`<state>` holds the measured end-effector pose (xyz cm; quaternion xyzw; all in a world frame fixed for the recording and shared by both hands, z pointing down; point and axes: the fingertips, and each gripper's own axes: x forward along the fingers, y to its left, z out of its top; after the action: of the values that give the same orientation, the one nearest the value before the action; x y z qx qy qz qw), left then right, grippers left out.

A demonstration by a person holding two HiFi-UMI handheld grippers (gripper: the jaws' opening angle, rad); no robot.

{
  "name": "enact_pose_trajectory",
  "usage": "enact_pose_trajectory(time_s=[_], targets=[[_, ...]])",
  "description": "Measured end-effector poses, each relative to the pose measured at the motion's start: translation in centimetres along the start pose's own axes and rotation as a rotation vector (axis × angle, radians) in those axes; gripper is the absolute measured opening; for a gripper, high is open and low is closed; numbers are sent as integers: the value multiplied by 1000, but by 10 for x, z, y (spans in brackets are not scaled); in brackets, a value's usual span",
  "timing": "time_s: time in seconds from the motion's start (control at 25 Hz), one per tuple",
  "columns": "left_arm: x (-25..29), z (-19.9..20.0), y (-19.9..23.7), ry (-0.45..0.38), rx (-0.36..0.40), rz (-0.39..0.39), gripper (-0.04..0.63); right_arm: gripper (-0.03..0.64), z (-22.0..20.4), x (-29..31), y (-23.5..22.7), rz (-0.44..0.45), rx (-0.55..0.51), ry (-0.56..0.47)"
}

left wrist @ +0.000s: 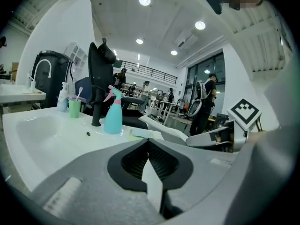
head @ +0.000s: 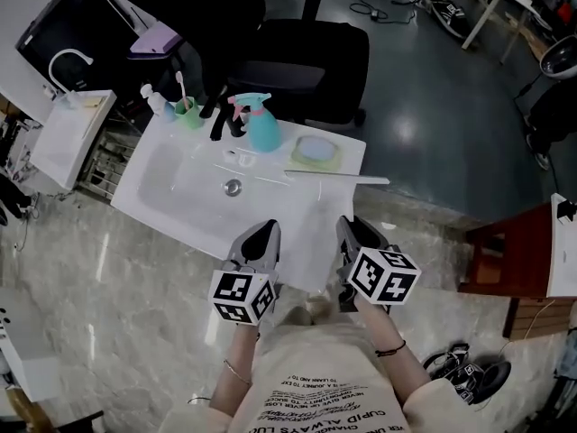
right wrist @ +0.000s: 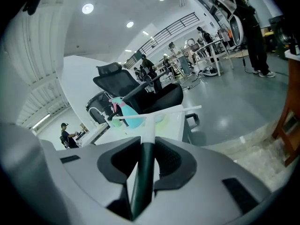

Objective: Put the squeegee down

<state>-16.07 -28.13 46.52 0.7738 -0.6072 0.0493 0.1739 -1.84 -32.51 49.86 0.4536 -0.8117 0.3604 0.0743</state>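
Note:
The squeegee has a long white blade (head: 338, 177) lying across the right part of the white sink counter (head: 171, 183), its handle running back toward me. In the right gripper view its dark green handle (right wrist: 142, 177) sits between the jaws, with the white blade (right wrist: 157, 113) crosswise ahead. My right gripper (head: 348, 231) is shut on that handle at the counter's front right edge. Beside it on the left, my left gripper (head: 268, 234) hovers over the front rim. Its jaws (left wrist: 148, 143) meet at the tips and hold nothing.
A teal spray bottle (head: 262, 124), a black faucet (head: 222, 118), a green cup (head: 188, 114) and a soap bottle (head: 155, 103) line the counter's back. A green sponge (head: 315, 152) lies at the back right. A black chair (head: 311, 61) stands behind, a red-brown cabinet (head: 514, 260) at right.

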Motion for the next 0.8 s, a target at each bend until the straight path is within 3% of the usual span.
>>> enact_pose_trajectory(time_s=[0.28,0.8], targets=[[21,-13,7,68,-16,-60,21,96,-8,24,1,-64,-22,30],[58,-39,15,210,-38,-245,21,95,-32,48,-3,-235,-20,48]])
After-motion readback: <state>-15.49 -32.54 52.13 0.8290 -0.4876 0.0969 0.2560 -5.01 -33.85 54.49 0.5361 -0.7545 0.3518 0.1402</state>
